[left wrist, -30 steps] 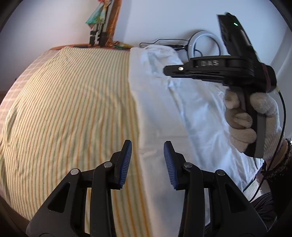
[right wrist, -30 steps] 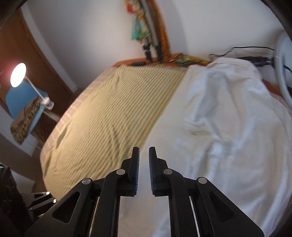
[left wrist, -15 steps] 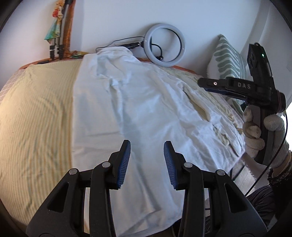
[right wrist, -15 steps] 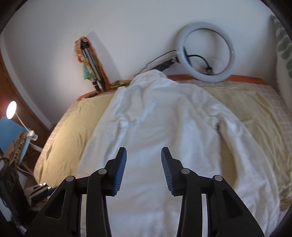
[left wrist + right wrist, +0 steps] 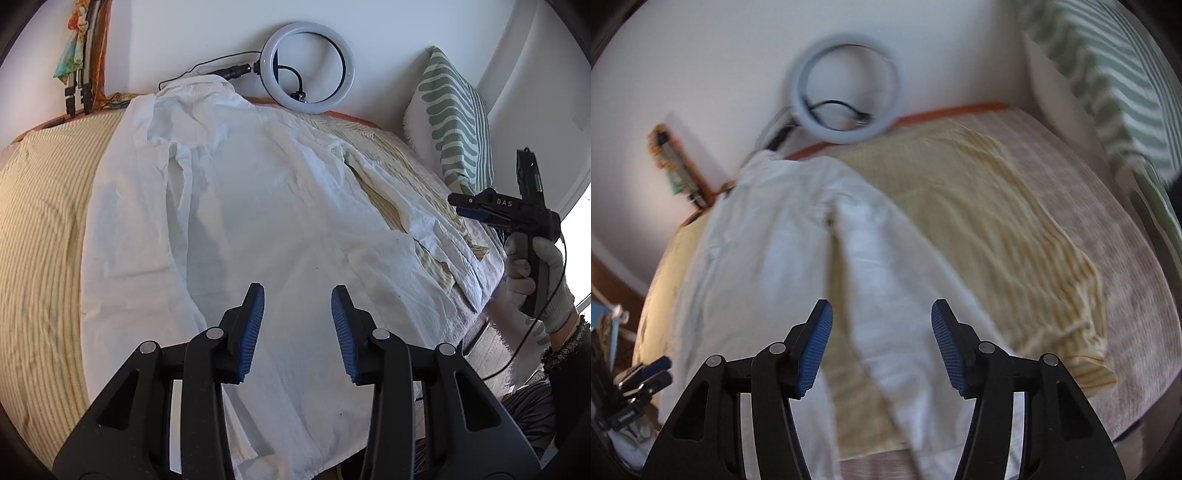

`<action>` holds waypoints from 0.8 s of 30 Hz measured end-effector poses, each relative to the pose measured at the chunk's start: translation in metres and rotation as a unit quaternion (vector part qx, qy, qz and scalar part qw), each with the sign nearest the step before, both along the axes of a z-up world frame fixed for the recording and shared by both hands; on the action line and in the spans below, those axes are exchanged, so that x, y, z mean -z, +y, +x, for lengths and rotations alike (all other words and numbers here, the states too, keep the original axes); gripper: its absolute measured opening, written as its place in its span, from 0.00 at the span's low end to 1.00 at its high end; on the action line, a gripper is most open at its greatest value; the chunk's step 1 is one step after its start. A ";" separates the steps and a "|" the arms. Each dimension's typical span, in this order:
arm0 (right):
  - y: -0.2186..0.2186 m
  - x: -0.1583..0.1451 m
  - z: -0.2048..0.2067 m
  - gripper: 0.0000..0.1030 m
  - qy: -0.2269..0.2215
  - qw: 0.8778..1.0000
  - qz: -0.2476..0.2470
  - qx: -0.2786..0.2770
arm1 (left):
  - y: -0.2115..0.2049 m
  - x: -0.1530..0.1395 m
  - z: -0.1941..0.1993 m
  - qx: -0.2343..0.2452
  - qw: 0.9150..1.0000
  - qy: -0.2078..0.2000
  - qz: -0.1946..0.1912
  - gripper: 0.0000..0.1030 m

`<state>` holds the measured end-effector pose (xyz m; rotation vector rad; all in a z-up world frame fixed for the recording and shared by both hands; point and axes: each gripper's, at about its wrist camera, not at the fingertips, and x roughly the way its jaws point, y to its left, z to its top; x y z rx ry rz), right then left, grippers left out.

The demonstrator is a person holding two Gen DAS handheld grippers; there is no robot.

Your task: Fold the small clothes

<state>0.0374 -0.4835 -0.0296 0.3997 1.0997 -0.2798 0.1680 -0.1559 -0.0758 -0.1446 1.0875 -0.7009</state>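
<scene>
A white shirt (image 5: 258, 221) lies spread on the bed, collar toward the wall, with one side folded inward. Its right sleeve (image 5: 886, 266) runs down the yellow striped sheet (image 5: 997, 229). My left gripper (image 5: 297, 325) hovers over the shirt's lower middle, open, with nothing between its blue pads. In the right wrist view, which is blurred, my right gripper (image 5: 881, 343) hangs above the sleeve. Its jaws are opening and the pads touch no cloth. The left wrist view shows the right gripper (image 5: 458, 206) in a gloved hand (image 5: 532, 280) beyond the bed's right edge.
A ring light (image 5: 308, 66) and its cable lean on the wall behind the collar. A green-striped pillow (image 5: 454, 118) stands at the far right. Tripod legs with a colourful cloth (image 5: 79, 55) are at the far left. The bed's near edge drops off below the shirt hem.
Both views have swept right, from the yellow sheet onto the shirt. The right gripper's jaws went from nearly shut to wide apart, and it moved to the bed's right side over the sleeve.
</scene>
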 end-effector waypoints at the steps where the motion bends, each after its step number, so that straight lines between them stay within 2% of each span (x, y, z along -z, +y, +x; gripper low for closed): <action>1: -0.009 0.004 -0.002 0.51 0.000 1.000 0.009 0.007 | -0.001 0.002 0.001 -0.001 1.000 0.003 0.000 0.37; 5: -0.027 0.024 -0.004 0.42 0.014 0.999 0.048 0.013 | -0.006 0.004 0.005 -0.001 1.000 0.007 0.001 0.37; 12: -0.039 0.028 -0.012 0.42 0.023 0.999 0.008 0.028 | -0.015 0.011 0.009 0.006 1.000 0.016 0.001 0.37; 16: -0.046 0.038 -0.018 0.42 0.033 0.999 0.035 0.023 | -0.025 0.013 0.008 0.018 1.000 0.019 0.003 0.37; 18: -0.041 0.042 -0.018 0.40 0.041 0.999 0.033 0.013 | -0.028 0.014 0.006 0.022 1.000 0.018 0.006 0.37; 19: -0.038 0.042 -0.017 0.22 0.041 0.999 0.031 0.009 | -0.029 0.014 0.006 0.023 1.000 0.018 0.007 0.37; 20: -0.036 0.042 -0.017 0.11 0.043 0.999 0.033 0.006 | -0.030 0.014 0.006 0.024 1.000 0.018 0.008 0.37; 21: -0.034 0.040 -0.018 0.05 0.039 0.999 0.034 0.008 | -0.031 0.014 0.005 0.025 1.000 0.018 0.007 0.37; 24: -0.028 0.028 -0.017 0.02 0.016 0.999 0.037 0.010 | -0.031 0.014 0.005 0.024 1.000 0.018 0.006 0.37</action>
